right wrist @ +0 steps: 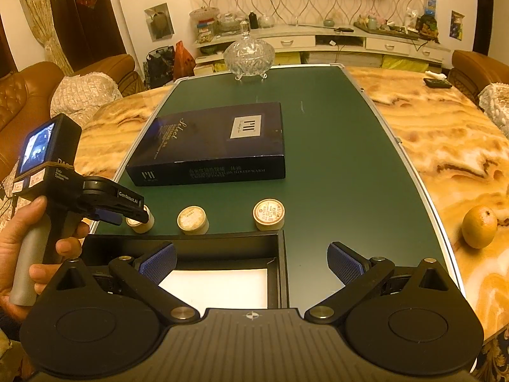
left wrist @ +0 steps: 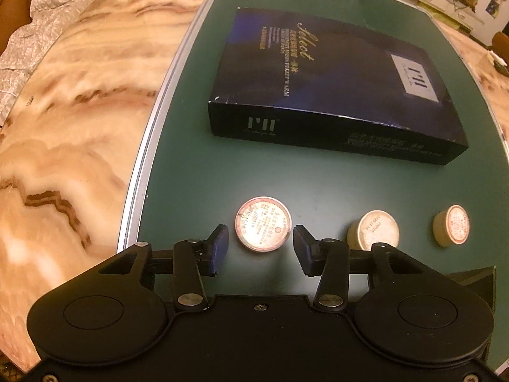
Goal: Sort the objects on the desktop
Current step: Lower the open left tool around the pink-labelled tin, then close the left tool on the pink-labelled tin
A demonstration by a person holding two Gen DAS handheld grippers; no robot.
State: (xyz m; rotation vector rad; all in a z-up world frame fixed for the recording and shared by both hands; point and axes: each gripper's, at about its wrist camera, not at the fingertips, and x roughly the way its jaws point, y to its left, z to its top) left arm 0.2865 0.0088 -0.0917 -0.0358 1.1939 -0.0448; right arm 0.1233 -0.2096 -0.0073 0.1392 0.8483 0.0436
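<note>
Sitting flat on the green board is a big dark blue cardboard box with gold writing that says "Select" and white words "TO KEEP WARM" on its side. A white label on its lid shows "I'II".

Three small round cream tubs stand in a row near the front edge of the board. The left tub has tiny red print on its round lid, too small to read. The middle tub and the right tub sit at 3 o'clock from it, each apart from the next.

The left gripper has its blue pads apart, one on each side of the left tub, not touching it. A hand holds its grey handle; white writing on its arm reads "GenRobot.AI".

The right gripper is wide apart over an open black tray with a white bottom, holding nothing.

An orange fruit rests on the marble table at 3 o'clock.
</note>
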